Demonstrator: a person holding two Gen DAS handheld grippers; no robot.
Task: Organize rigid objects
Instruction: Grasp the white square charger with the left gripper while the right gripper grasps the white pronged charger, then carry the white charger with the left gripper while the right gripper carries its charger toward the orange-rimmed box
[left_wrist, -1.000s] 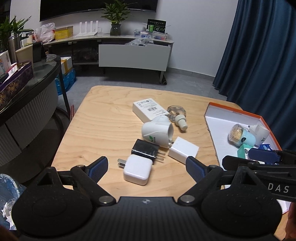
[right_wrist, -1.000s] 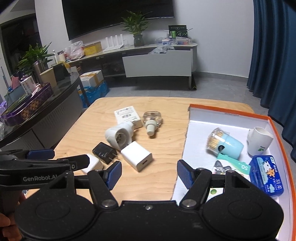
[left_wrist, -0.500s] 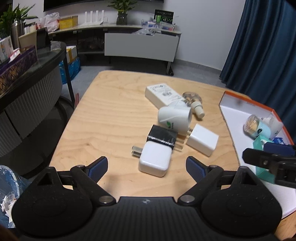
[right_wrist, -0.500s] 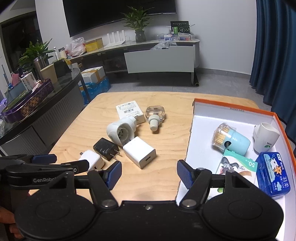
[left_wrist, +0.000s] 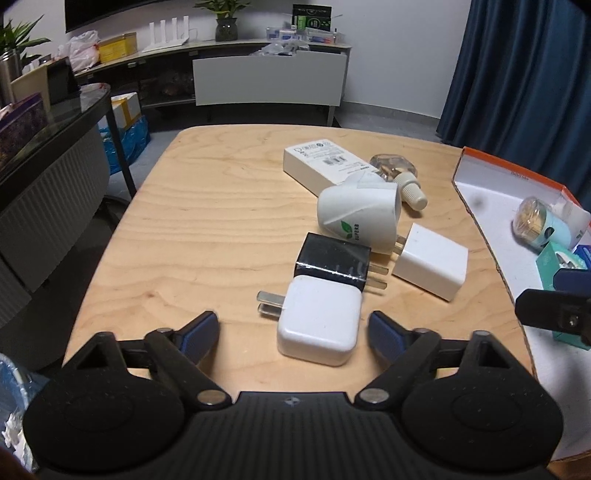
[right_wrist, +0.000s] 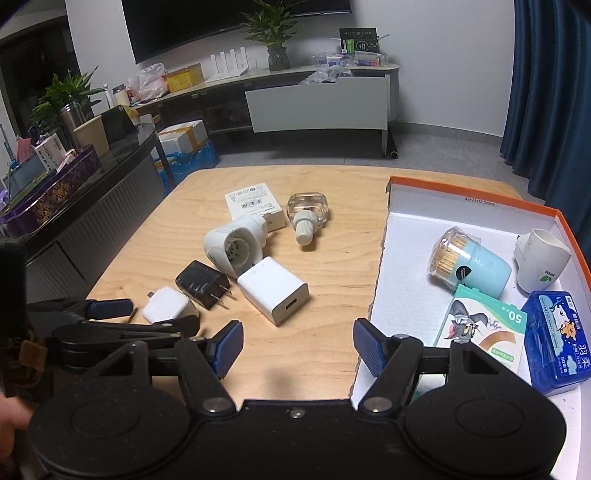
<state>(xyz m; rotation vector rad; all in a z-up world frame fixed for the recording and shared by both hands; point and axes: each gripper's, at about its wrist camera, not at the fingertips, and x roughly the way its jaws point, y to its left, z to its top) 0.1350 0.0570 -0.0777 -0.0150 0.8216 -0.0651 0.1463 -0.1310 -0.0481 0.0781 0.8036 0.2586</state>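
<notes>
A rounded white charger (left_wrist: 317, 321) lies at the near edge of the wooden table (left_wrist: 207, 221), prongs to the left. It sits between the closing jaws of my left gripper (left_wrist: 293, 330), whose pads are still off it. Behind it lie a black charger (left_wrist: 332, 260), a square white charger (left_wrist: 430, 266) and a white plug-in device (left_wrist: 356, 218). My right gripper (right_wrist: 297, 343) hangs open over the table edge beside the orange-rimmed box (right_wrist: 406, 236), with nothing between its fingers. In the right wrist view the left gripper (right_wrist: 138, 317) straddles the rounded charger (right_wrist: 166, 308).
A flat white labelled box (right_wrist: 255, 205) and a clear bottle with a cream cap (right_wrist: 306, 214) lie further back. The orange-rimmed box holds a toothpick jar (right_wrist: 469, 264), a white plug-in device (right_wrist: 541, 260), a blue case (right_wrist: 557, 339) and a cartoon packet (right_wrist: 480, 328). A dark counter (right_wrist: 122, 192) stands left.
My left gripper has come down and forward so the rounded white charger now lies between its jaws, which have narrowed. The right gripper has hardly moved.
</notes>
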